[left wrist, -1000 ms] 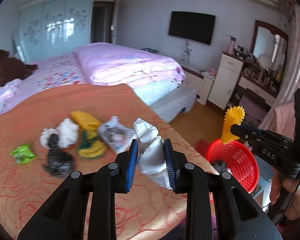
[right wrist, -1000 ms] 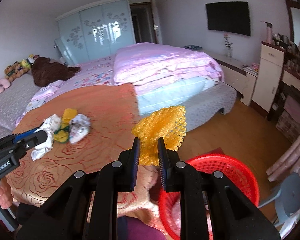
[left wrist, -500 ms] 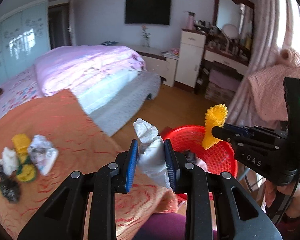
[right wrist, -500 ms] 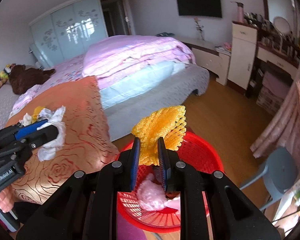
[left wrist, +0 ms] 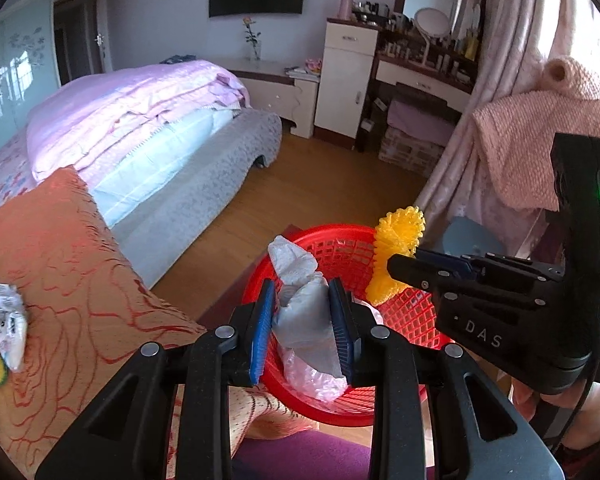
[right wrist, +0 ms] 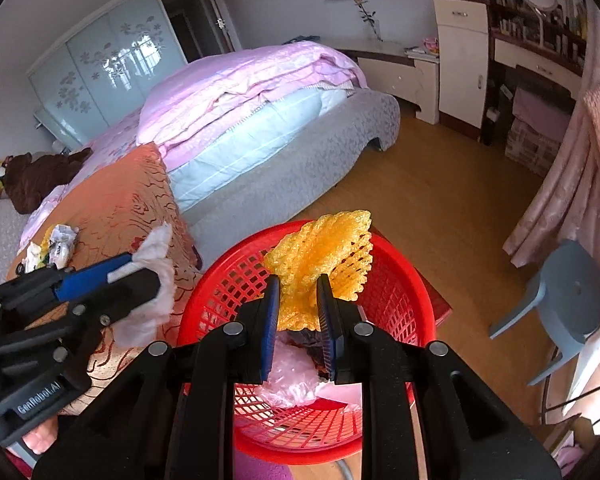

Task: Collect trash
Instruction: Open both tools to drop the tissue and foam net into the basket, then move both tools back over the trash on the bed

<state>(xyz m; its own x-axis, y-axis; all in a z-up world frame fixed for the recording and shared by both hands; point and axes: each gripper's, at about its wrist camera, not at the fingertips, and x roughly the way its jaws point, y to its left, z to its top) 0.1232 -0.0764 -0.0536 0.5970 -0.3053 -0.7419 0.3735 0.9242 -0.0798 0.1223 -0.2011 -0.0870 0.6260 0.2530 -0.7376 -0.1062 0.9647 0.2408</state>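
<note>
My left gripper is shut on a crumpled white tissue, held over the near rim of the red plastic basket. My right gripper is shut on a yellow foam net, held above the same red basket. Each gripper shows in the other's view: the left one with its white tissue at the basket's left, the right one with the yellow net at the basket's right. Pink plastic wrap and a dark scrap lie inside the basket.
More trash lies on the orange patterned cloth at the left, seen also as a small pile. A bed with pink quilt stands behind. Wooden floor, a grey stool, a curtain and a dresser lie to the right.
Both grippers swung right from over the orange cloth to above the red basket and dipped lower. The tissue and the yellow net stayed gripped throughout.
</note>
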